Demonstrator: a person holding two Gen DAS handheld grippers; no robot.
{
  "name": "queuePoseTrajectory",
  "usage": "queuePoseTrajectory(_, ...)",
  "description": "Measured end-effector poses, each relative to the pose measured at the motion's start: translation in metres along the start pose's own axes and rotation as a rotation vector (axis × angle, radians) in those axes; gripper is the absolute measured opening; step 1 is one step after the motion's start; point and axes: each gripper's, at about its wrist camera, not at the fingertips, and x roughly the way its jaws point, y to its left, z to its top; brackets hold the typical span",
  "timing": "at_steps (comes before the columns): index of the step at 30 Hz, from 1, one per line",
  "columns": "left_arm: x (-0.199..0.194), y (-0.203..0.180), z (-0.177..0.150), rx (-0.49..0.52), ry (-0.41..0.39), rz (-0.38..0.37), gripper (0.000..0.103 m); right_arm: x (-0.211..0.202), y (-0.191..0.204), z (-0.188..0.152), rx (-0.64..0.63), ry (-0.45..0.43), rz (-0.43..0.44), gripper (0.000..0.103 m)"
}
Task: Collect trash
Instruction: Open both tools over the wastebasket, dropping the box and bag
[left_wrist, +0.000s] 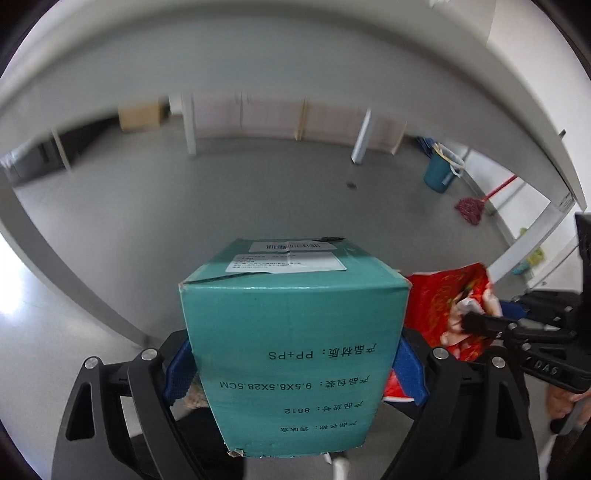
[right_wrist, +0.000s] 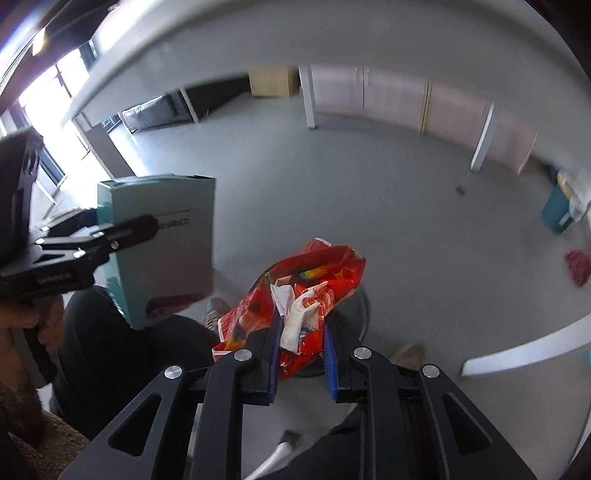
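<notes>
Box (left_wrist: 291, 332) pinched in left tool (left_wrist: 295, 363), red bag (right_wrist: 295, 295) pinched in right tool (right_wrist: 301, 354); keep bag mouth wide, lower box in squarely, then release.

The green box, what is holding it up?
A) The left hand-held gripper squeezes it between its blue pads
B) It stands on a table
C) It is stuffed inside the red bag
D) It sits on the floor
A: the green box is off the floor, clamped on both sides by the blue pads of the left hand-held gripper, while the red bag hangs apart in the right hand-held gripper.
</notes>
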Motion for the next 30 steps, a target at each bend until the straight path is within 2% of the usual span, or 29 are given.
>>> queuePoseTrajectory(2, 0.02, 0.007, 0.0, -0.029, 0.045, -0.037, 0.086, 0.017, -0.004, 0.002, 0.002, 0.041, -0.01, 0.023)
queuePoseTrajectory(4, 0.039, 0.011, 0.0, -0.033, 0.081, -0.043, 0.086, 0.032, -0.008, 0.007, -0.006, 0.071, -0.032, 0.023)
queuePoseTrajectory(10, 0.082, 0.029, 0.0, -0.073, 0.184, -0.104, 0.086, 0.068, -0.016, 0.018, -0.01, 0.143, -0.014, 0.023)
queuePoseTrajectory(15, 0.116, 0.033, 0.004, -0.072, 0.248, -0.126, 0.086, 0.085, -0.016, 0.028, -0.032, 0.179, -0.011, 0.023)
queuePoseTrajectory(18, 0.129, 0.036, 0.007, -0.077, 0.289, -0.166, 0.086, 0.088, -0.014, 0.028, -0.041, 0.195, -0.013, 0.025)
queuePoseTrajectory(20, 0.136, 0.037, 0.006, -0.08, 0.345, -0.195, 0.087, 0.091, -0.017, 0.028, -0.034, 0.214, -0.011, 0.034)
queuePoseTrajectory(21, 0.14, 0.039, 0.006, -0.092, 0.357, -0.196, 0.093, 0.086, -0.015, 0.025, -0.03, 0.214, -0.009, 0.04)
queuePoseTrajectory(22, 0.139, 0.04, 0.005, -0.102, 0.356, -0.185, 0.1, 0.084, -0.016, 0.024, -0.021, 0.214, -0.004, 0.052)
queuePoseTrajectory(23, 0.137, 0.04, 0.005, -0.097, 0.353, -0.173, 0.098, 0.083, -0.018, 0.024, -0.012, 0.214, 0.009, 0.068)
queuePoseTrajectory(24, 0.136, 0.041, 0.005, -0.09, 0.354, -0.162, 0.098, 0.076, -0.016, 0.023, -0.001, 0.21, 0.025, 0.075)
queuePoseTrajectory(25, 0.133, 0.041, 0.005, -0.089, 0.351, -0.158, 0.099, 0.073, -0.017, 0.022, 0.013, 0.202, 0.042, 0.089)
queuePoseTrajectory(26, 0.13, 0.044, 0.004, -0.097, 0.346, -0.173, 0.099, 0.069, -0.017, 0.021, 0.02, 0.194, 0.062, 0.094)
queuePoseTrajectory(27, 0.129, 0.045, 0.004, -0.107, 0.344, -0.187, 0.099, 0.066, -0.017, 0.021, 0.023, 0.193, 0.076, 0.094)
queuePoseTrajectory(30, 0.121, 0.046, 0.004, -0.105, 0.33, -0.167, 0.099, 0.059, -0.012, 0.02, 0.016, 0.202, 0.1, 0.094)
